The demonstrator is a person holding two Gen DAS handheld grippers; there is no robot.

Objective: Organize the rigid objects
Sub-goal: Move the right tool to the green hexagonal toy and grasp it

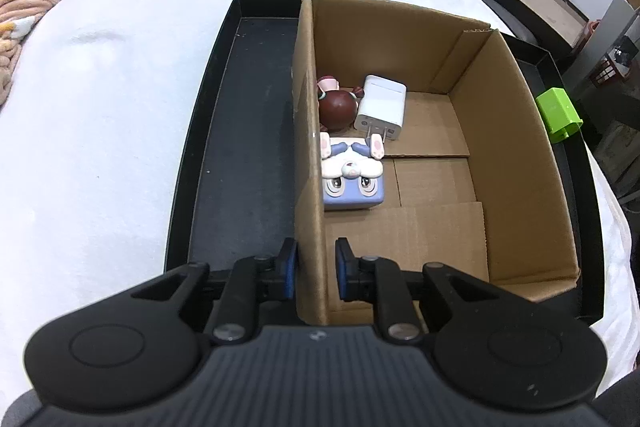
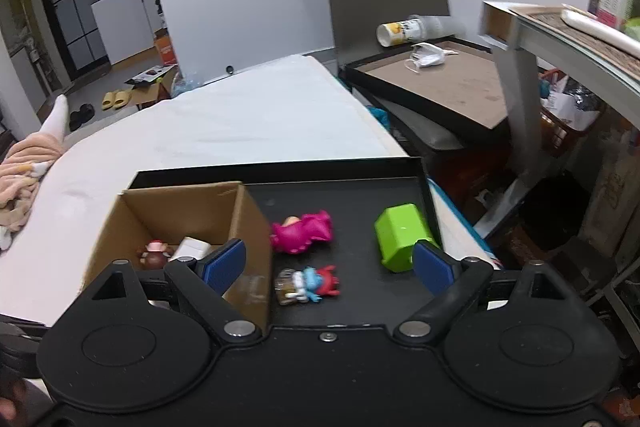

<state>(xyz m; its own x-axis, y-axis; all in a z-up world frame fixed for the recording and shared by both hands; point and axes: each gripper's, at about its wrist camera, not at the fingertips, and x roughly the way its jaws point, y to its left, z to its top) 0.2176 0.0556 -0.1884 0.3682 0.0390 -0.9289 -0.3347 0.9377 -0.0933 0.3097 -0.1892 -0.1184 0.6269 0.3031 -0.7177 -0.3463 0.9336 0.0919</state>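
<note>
A: Where are the rigid objects sitting?

B: 3 are lying inside the cardboard box (image 1: pixel 440 131), crowded along its left wall: a brown-headed figurine (image 1: pixel 338 105), a white charger plug (image 1: pixel 381 108) and a lilac bunny cube (image 1: pixel 353 174). 3 more are waiting on the black tray (image 2: pixel 352 195): a pink figure (image 2: pixel 303 231) at 12 o'clock from the right gripper (image 2: pixel 328 265), a red-and-blue figure (image 2: pixel 308 285) just below it, and a green block (image 2: pixel 400 237) at 2 o'clock.

A: And the grippers?

B: The left gripper (image 1: pixel 316 267) is pinching the box's left wall between narrow jaws, probably steadying it. The right one is hanging wide and empty above the tray, likely preparing for the next pick.

A: Anything getting in the way?

B: The box's right wall is standing between the tray toys and the interior, so each piece is needing a lift over it. Beyond, a white bed (image 1: pixel 120 107) is spreading out at 10 o'clock.
</note>
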